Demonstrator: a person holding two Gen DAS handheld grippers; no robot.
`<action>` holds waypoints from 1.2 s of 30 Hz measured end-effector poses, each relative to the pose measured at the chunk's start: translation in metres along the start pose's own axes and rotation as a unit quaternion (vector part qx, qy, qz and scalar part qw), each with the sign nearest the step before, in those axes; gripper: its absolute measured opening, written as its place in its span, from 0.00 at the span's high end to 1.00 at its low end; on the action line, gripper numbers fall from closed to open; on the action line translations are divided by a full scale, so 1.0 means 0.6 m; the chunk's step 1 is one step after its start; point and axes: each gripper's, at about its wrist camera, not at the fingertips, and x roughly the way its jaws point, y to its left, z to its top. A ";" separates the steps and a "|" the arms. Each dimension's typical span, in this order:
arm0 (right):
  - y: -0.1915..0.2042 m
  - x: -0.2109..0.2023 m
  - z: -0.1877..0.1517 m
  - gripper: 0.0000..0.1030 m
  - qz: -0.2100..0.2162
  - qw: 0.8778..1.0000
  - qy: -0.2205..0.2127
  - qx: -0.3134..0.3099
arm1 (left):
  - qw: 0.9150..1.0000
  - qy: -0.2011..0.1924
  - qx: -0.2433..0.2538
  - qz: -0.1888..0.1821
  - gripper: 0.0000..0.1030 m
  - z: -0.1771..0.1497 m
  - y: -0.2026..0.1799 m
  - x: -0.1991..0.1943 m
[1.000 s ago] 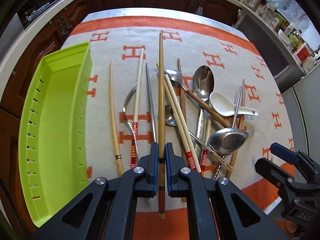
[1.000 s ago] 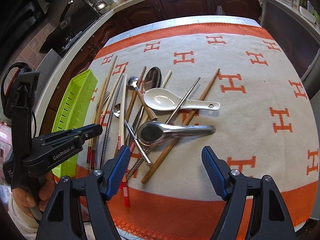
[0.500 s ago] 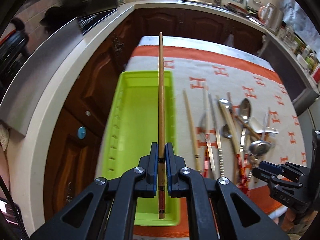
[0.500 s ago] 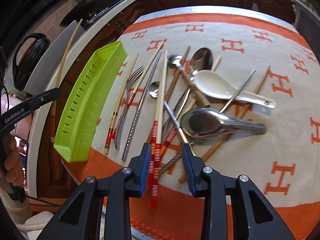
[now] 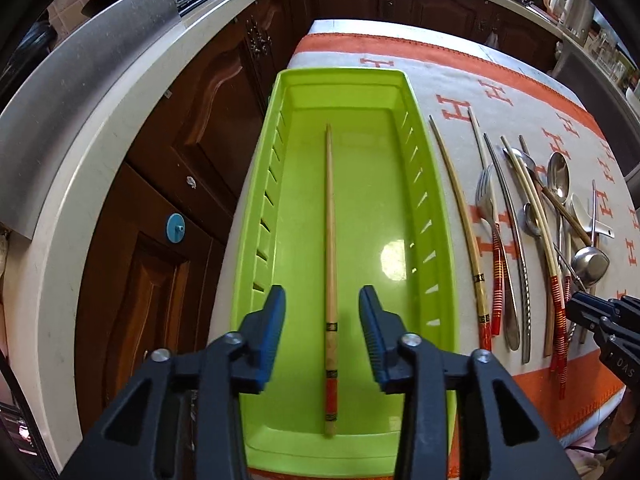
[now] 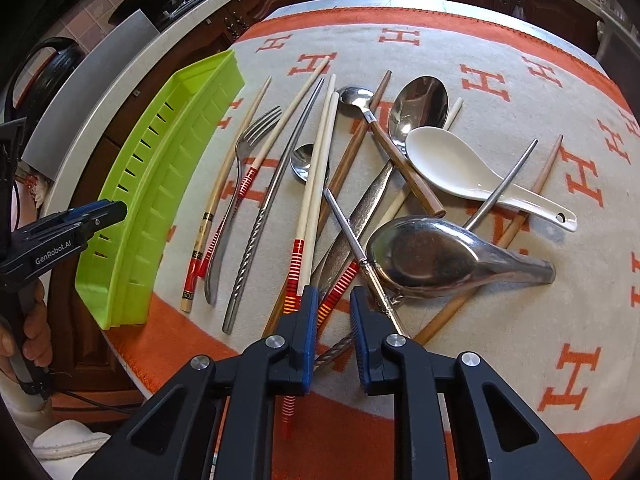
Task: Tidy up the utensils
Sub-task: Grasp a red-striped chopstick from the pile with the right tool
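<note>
Left wrist view: left gripper (image 5: 322, 340) jaws spread wide, holding nothing, hovering over near end of green tray (image 5: 434, 216). One bamboo chopstick (image 5: 329, 240) lies flat lengthwise on tray floor, between the fingers but not touched. It's the only item in the tray, so task looks barely started. Rest of utensils sit on cloth (image 5: 520, 92) to the right of tray.

Right wrist view: right gripper (image 6: 331, 316) low over the pile, jaws partly closed w/ a gap, straddling the red-striped end of a chopstick (image 6: 336, 294); can't tell if pads touch it, not a firm pinch. Left to sort: fork (image 6: 236, 184), metal chopstick (image 6: 272, 200), white spoon (image 6: 460, 168), big ladle (image 6: 440, 258), small spoons, more chopsticks, all crossed over each other. Tray edge-on at left, well apart from pile centre.
</note>
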 end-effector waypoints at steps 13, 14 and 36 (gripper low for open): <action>0.014 0.004 0.010 0.82 0.003 1.000 -0.003 0.012 | 0.999 -0.025 -0.017 -0.026 0.54 0.014 0.024 -0.016; 0.016 0.004 0.009 0.82 0.004 1.000 -0.003 0.012 | 0.999 -0.027 -0.018 -0.030 0.54 0.016 0.025 -0.017; 0.040 0.023 0.039 0.82 -0.031 0.999 -0.010 -0.006 | 0.997 -0.026 -0.042 -0.056 0.54 0.013 0.043 -0.006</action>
